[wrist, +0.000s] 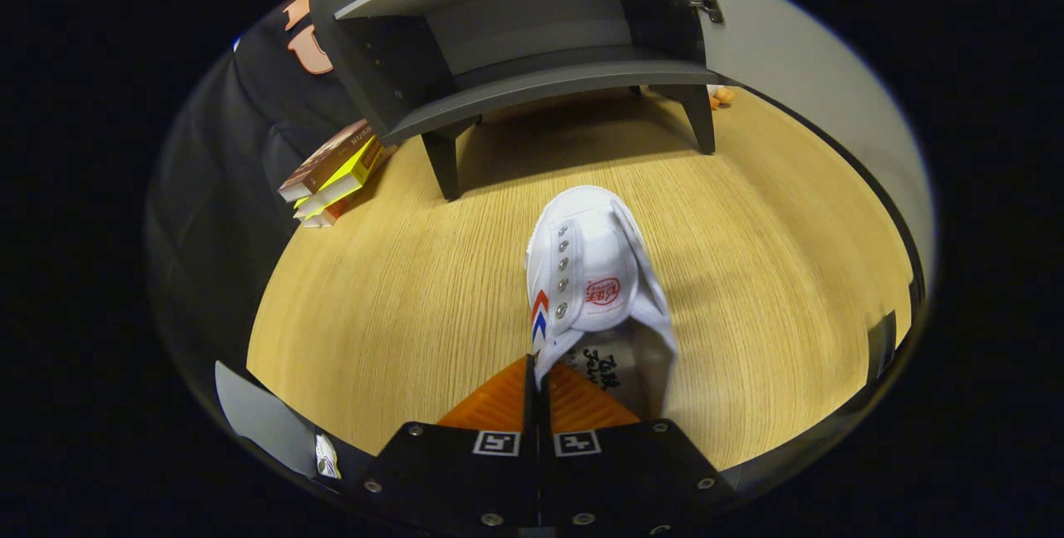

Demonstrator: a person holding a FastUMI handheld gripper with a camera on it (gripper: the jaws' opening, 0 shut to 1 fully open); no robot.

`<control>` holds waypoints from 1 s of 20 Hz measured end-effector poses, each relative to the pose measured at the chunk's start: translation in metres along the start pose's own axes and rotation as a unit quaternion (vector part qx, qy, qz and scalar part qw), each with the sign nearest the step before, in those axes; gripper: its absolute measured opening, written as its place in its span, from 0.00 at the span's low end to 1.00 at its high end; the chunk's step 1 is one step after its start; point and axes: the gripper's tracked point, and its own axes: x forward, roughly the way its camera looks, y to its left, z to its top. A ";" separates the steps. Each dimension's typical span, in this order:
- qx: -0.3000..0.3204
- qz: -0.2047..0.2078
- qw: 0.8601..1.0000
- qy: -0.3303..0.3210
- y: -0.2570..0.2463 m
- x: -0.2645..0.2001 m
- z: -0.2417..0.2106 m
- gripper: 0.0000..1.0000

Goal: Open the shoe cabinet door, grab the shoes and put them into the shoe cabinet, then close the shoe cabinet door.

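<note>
Clearly I have the gripper [536, 367] pinching the white shoe [592, 272] by its soft collar edge; light and floppy, it could swing toward the open shoe cabinet [532, 81].

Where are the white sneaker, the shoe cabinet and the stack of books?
white sneaker [592, 272], gripper view, on its tongue.
shoe cabinet [549, 81], gripper view, on the lower shelf's front edge.
stack of books [332, 176], gripper view, on the top book's cover.
</note>
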 end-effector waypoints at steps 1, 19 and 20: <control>-0.001 -0.001 1.000 0.001 0.000 -0.001 0.001 0.00; -0.035 -0.006 0.993 -0.112 0.028 -0.097 0.108 0.00; -0.042 -0.006 0.991 -0.127 0.031 -0.110 0.120 0.00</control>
